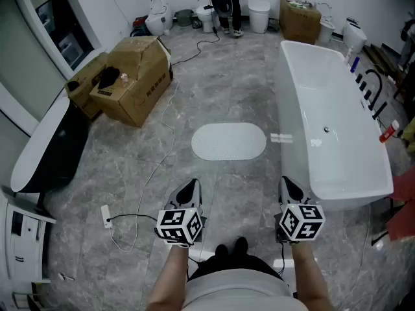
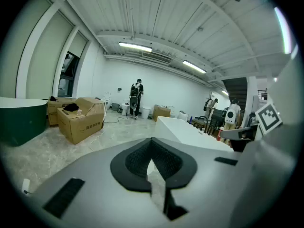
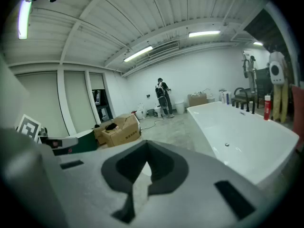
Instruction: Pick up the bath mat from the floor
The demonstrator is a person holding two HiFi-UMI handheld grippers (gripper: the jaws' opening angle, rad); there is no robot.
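Note:
A pale oval bath mat point(image 1: 228, 141) lies flat on the grey stone floor, just left of the white bathtub point(image 1: 334, 167). My left gripper point(image 1: 189, 188) hangs shut and empty near the bottom of the head view, well short of the mat. My right gripper point(image 1: 289, 186) is level with it on the right, also shut with nothing in it, close to the tub's near end. In the left gripper view the shut jaws of the left gripper point(image 2: 153, 161) point level across the room. The right gripper point(image 3: 146, 169) in its own view does the same; the mat peeks only as a sliver between jaws.
An open cardboard box point(image 1: 133, 78) stands at the far left, with a cable point(image 1: 157, 164) trailing to a plug point(image 1: 106, 216) on the floor. A dark green tub point(image 1: 47, 149) lines the left wall. A person point(image 1: 224, 2) stands at the far end beside toilets. Red items point(image 1: 403, 203) sit at right.

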